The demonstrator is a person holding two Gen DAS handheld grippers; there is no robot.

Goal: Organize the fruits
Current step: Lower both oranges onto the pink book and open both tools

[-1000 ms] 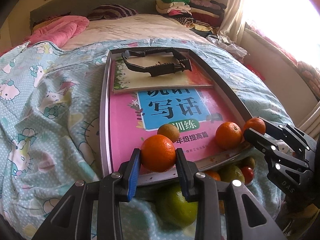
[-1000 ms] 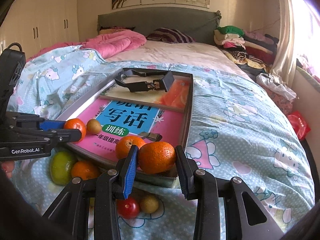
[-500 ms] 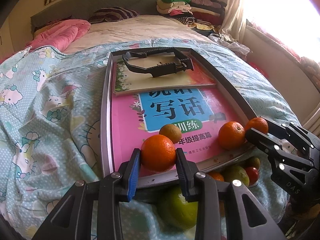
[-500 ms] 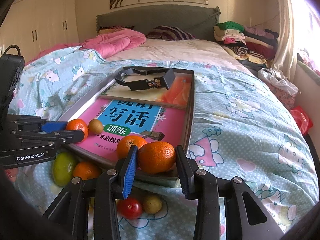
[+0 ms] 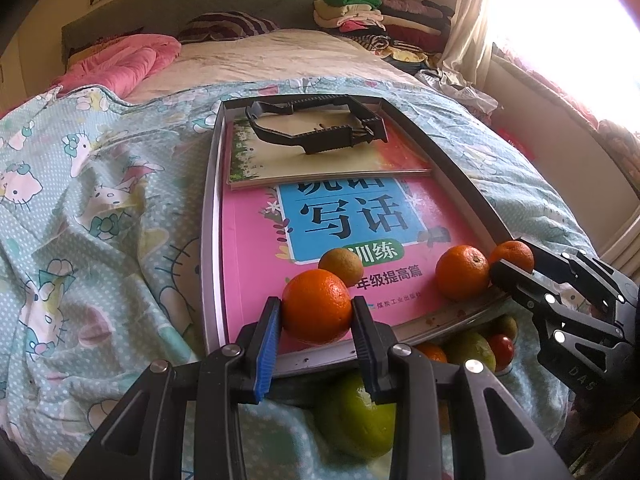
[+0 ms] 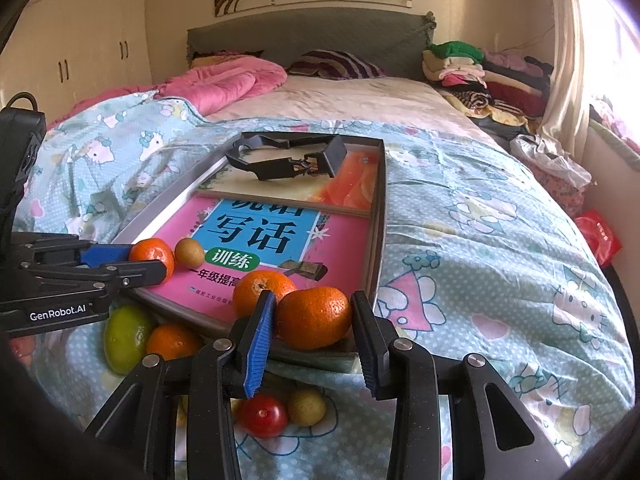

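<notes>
My left gripper [image 5: 316, 312] is shut on an orange [image 5: 316, 306] held just over the near rim of the grey tray [image 5: 210, 216]. In the right wrist view the same gripper [image 6: 148, 264] comes in from the left with that orange [image 6: 150, 250]. My right gripper [image 6: 312, 320] is shut on a flatter orange [image 6: 314, 318] at the tray's near right corner. It also shows at the right of the left wrist view as the right gripper [image 5: 516, 268]. On the pink book [image 5: 256, 264] in the tray lie another orange [image 5: 462, 272] and a small brown fruit [image 5: 341, 266].
On the bedspread in front of the tray lie a green fruit [image 6: 124, 338], an orange [image 6: 172, 340], a red tomato [image 6: 264, 416] and a small yellowish fruit [image 6: 306, 406]. A black plastic frame [image 5: 316, 128] rests on a second book at the tray's far end. Folded clothes [image 6: 480, 68] are piled at the far right.
</notes>
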